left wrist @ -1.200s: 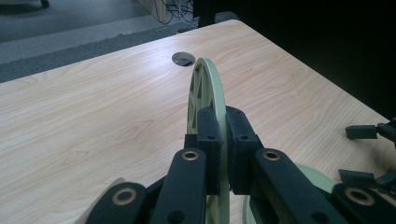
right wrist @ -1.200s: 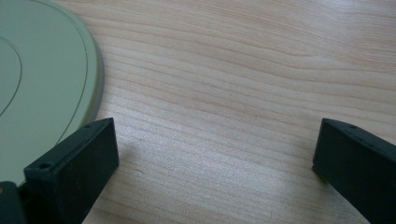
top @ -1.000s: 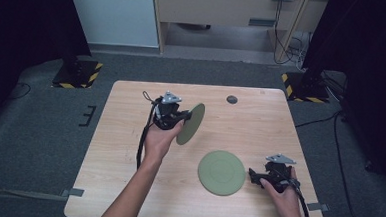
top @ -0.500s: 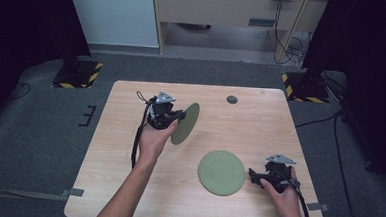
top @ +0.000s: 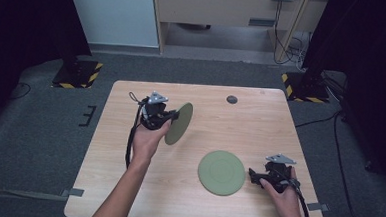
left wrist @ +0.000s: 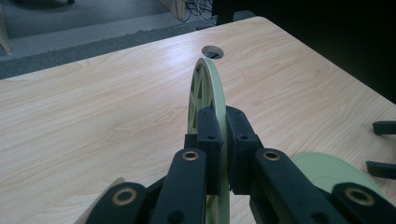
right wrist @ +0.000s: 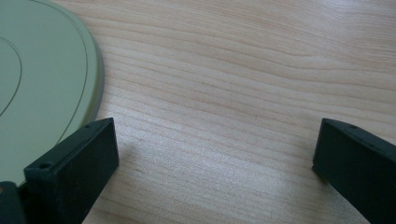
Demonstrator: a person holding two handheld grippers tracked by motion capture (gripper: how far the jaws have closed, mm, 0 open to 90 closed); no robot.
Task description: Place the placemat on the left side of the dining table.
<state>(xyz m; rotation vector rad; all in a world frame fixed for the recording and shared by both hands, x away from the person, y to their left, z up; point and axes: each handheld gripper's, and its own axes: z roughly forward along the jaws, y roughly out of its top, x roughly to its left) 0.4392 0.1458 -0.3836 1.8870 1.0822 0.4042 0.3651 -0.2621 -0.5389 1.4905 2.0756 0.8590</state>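
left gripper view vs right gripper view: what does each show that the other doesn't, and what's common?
Left gripper view: the left gripper shut on the rim of an upright, ribbed pale green round plate, a round grommet hole in the tabletop, grey carpet past the table edge, and the other gripper's jaw tips at far right.

Right gripper view: the right gripper, jaws wide apart with nothing between them.

Both: the light wooden table and the flat pale green round plate lying on it.

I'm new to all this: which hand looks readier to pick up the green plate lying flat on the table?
Probably the right. The right gripper sits open just beside the flat plate, its jaws spread at the rim. The left gripper is already clamped on the other plate, held on edge above the table.
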